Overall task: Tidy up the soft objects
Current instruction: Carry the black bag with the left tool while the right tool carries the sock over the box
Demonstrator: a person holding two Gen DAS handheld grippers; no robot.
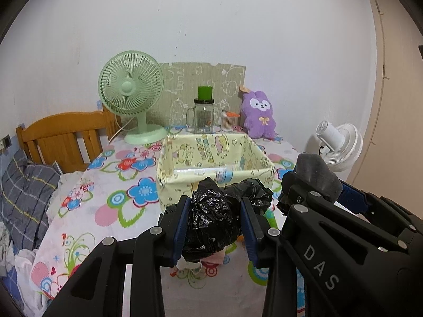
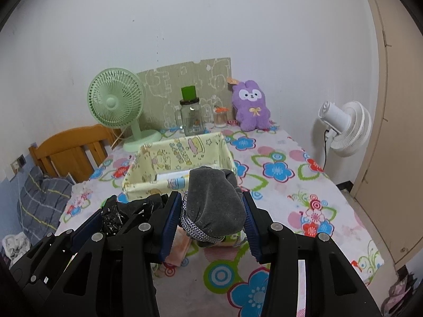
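Left gripper [image 1: 215, 227] clamped on a crumpled black bag [image 1: 214, 219], right gripper [image 2: 212, 220] pinching a grey pouch [image 2: 214, 198], both carried above the floral table [image 2: 290, 211] toward the yellow bin [image 1: 185, 158] at 12 o'clock, apparently for stowing.

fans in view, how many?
2. The green desk fan stands at the table's back left, beside the glass jar. The white fan stands off the table's right edge. None seem hidden.
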